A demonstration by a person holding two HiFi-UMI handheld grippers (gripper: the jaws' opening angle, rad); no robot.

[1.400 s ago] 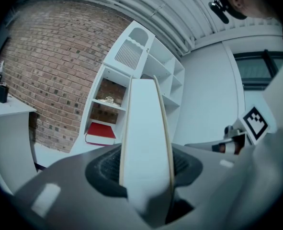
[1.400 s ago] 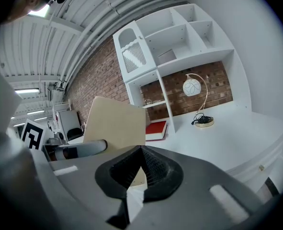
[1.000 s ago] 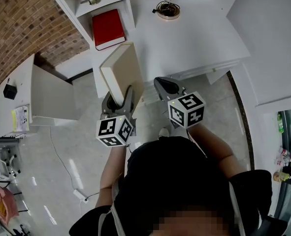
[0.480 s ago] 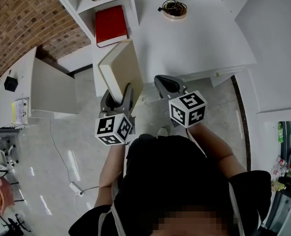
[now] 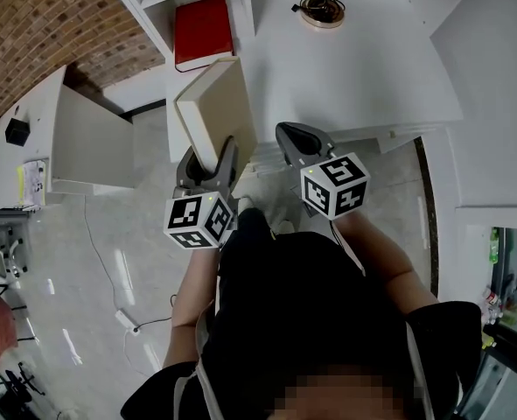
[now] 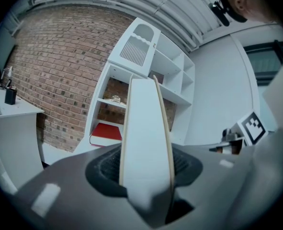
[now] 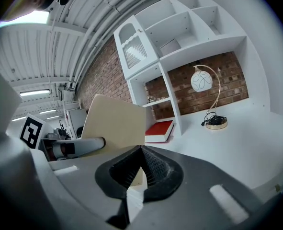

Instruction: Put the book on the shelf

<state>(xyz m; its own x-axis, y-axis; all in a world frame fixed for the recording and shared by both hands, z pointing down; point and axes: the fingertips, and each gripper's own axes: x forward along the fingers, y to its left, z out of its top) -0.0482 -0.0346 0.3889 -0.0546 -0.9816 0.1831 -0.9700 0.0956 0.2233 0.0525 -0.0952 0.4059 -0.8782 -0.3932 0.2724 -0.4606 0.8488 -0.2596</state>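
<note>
A cream-covered book [image 5: 214,108] stands on edge, and my left gripper [image 5: 207,160] is shut on its lower end. In the left gripper view the book [image 6: 146,138] rises between the jaws, spine toward the camera, in front of the white shelf unit [image 6: 146,66]. A red book [image 5: 204,31] lies flat in the shelf's low compartment, just beyond the cream book. My right gripper [image 5: 295,138] hangs to the right of the book, shut, with nothing between its jaws [image 7: 140,164].
A white desk top [image 5: 354,59] runs to the right of the shelf and carries a lamp [image 7: 202,80] with a coiled cord at its base [image 5: 322,9]. A second white desk [image 5: 31,147] with small items stands at the left. Cables lie on the floor.
Both grippers have moved a little toward the shelf, the left still carrying the cream book. The book's top edge now sits closer to the red book.
</note>
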